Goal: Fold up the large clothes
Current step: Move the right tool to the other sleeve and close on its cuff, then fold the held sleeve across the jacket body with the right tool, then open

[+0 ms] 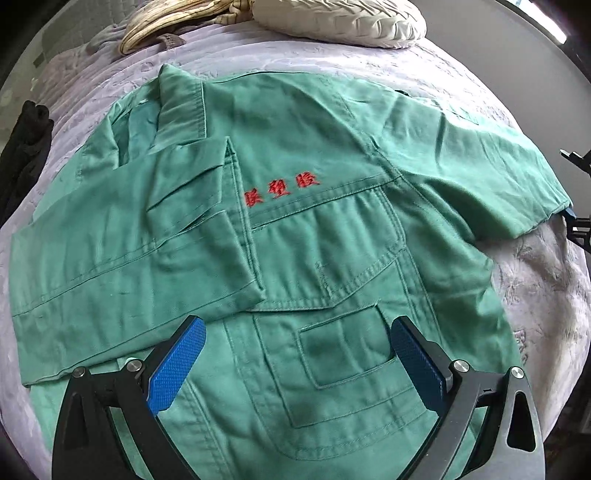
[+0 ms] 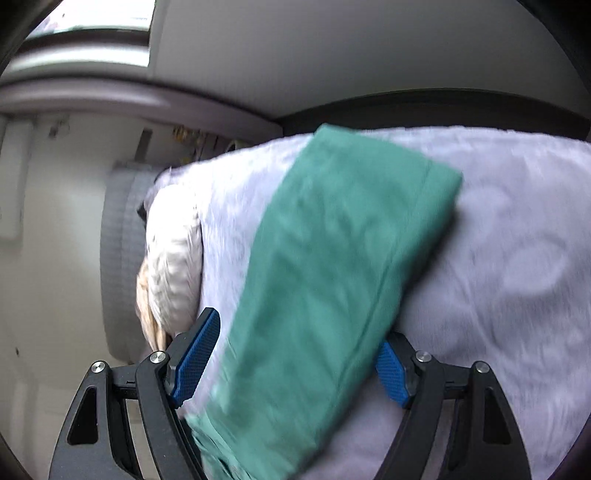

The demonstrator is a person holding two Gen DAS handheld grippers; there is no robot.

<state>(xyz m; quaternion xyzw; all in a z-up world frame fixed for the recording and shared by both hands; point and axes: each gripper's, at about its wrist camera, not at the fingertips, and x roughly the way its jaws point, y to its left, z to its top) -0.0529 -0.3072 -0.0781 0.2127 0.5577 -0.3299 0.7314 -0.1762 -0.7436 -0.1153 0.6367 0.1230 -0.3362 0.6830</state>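
Observation:
A green work jacket [image 1: 332, 236] lies face up on the lilac quilt [image 1: 535, 288], with red embroidered characters [image 1: 282, 188] on its chest. One sleeve [image 1: 122, 254] is folded across the front. The other sleeve [image 1: 480, 162] stretches out to the right. My left gripper [image 1: 298, 325] hangs open over the lower front pocket, holding nothing. In the blurred right wrist view, that outstretched sleeve [image 2: 332, 266] runs between the wide jaws of my right gripper [image 2: 301, 326]. The pads [image 2: 195, 354] do not press on it. Black parts of the right gripper [image 1: 578, 225] show at the cuff.
A cream pillow [image 1: 340, 18] and a striped beige cloth [image 1: 166, 22] lie at the head of the bed. A dark garment [image 1: 26, 147] hangs at the left edge. A grey padded headboard [image 2: 122, 240] and white wall stand beyond the pillow [image 2: 173, 258].

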